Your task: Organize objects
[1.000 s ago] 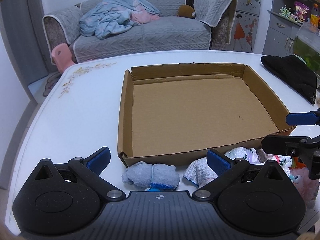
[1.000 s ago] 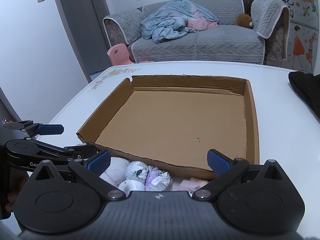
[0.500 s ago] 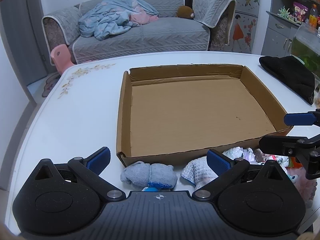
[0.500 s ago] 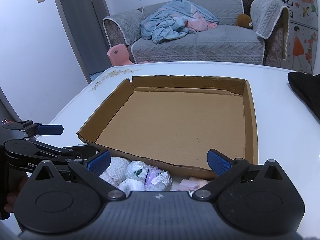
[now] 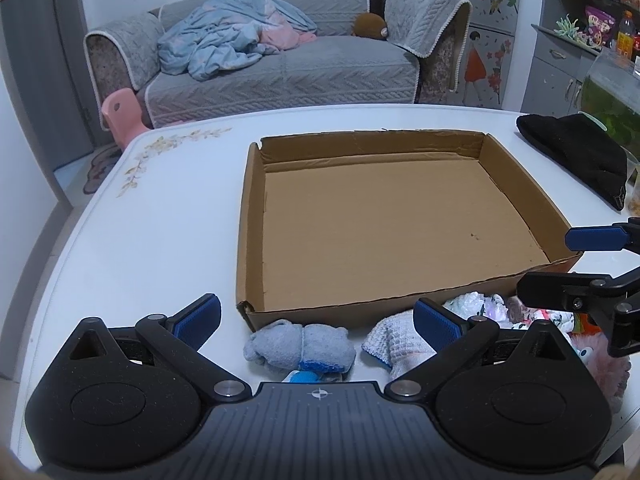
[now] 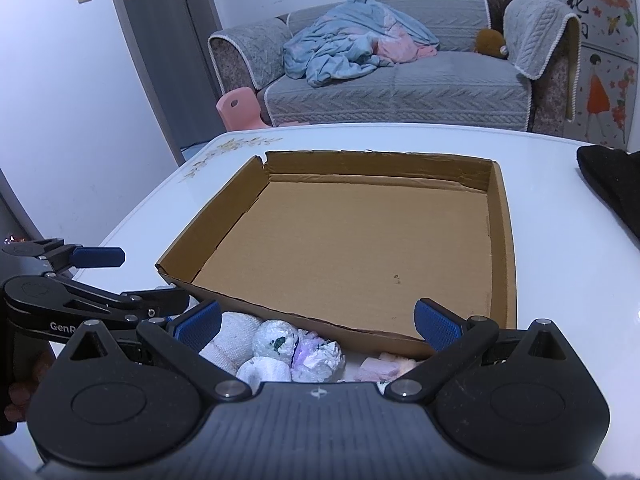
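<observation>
On the white counter (image 5: 168, 232), a shallow cardboard tray (image 5: 256, 216) sits with nothing in it, and the items to be organized lie in a row just outside its near wall. You hold both claws above this row, so the step in hand appears to be the first pick, not yet begun. Your left claw (image 5: 316, 318) is spread wide and grips nothing; the rolled grey sock (image 5: 300, 344) lies between its pads (image 5: 200, 316), with a white knitted cloth (image 5: 394, 340) just beside the right-hand pad. Your right claw (image 6: 318, 320) is likewise spread and holds nothing; below it lie the white patterned bundles (image 6: 276, 342) and, to their right, a pale pink item (image 6: 386, 364) close against the tray wall. For the next move, lower one claw over a single item, close on it, then lift it clear of the near wall before carrying it inward. Note that the items lie packed together and close to the cardboard, so a pad may catch a neighbour or the wall. The two claws also work near each other; keep them apart. A black cloth (image 5: 576, 156) lies well apart at the far right of the counter. A grey sofa (image 5: 280, 68) stands beyond.
</observation>
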The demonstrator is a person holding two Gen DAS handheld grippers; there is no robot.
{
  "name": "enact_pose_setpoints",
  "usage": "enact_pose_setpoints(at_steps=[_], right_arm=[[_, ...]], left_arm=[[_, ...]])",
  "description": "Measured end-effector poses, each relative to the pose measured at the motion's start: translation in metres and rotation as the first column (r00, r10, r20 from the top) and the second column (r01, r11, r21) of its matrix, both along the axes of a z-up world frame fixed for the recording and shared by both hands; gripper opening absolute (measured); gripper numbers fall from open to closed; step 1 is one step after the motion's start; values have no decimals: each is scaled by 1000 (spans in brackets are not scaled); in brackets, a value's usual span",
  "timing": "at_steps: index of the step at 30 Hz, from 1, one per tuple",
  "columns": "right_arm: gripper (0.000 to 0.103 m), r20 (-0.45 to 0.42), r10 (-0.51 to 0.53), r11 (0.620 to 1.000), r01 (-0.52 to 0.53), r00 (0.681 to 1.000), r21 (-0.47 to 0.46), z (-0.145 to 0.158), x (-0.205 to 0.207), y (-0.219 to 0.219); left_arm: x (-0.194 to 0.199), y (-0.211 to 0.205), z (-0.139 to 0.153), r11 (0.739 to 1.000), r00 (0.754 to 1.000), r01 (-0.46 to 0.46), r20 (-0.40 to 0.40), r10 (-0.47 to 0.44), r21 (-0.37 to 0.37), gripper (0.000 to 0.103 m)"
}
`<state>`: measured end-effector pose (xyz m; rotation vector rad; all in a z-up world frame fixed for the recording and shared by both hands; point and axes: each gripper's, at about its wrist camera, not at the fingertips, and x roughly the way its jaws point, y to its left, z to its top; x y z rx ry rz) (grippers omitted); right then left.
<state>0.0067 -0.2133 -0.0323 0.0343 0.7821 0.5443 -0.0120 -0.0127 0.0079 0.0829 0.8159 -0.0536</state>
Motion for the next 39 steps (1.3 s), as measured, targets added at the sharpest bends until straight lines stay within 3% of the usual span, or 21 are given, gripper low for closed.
enact_pose_setpoints(at_steps=[8,12,18,29,34,39], right_arm=[[103,26,-55,998,56,998,-22,4,-3,-35],[103,36,-100,995,101,994,-27,2,-5,-60],[103,49,-134,988,137,990,-69,-7,-13,-85],[103,-5,-138,988,137,990,-72,-33,-14,-90],[103,-17,-98,991,96,995,-92,-40,-11,-83],[102,-46,-81,988,74,996,-138,-48,-5,-74]], left_arm=[[-32,51,-7,993,993,-118,-28,118,-2,102],[-55,73,-13,981,981,-187,-54,184,-44,102],[-77,74,-21,973,981,-185,-80,175,-137,102],[-66,85,-55,943,968,-233,-146,202,-238,103],[-68,97,-55,950,955,-278,-152,256,-146,102],[-66,108,-53,946,947,-304,-145,287,-115,102]])
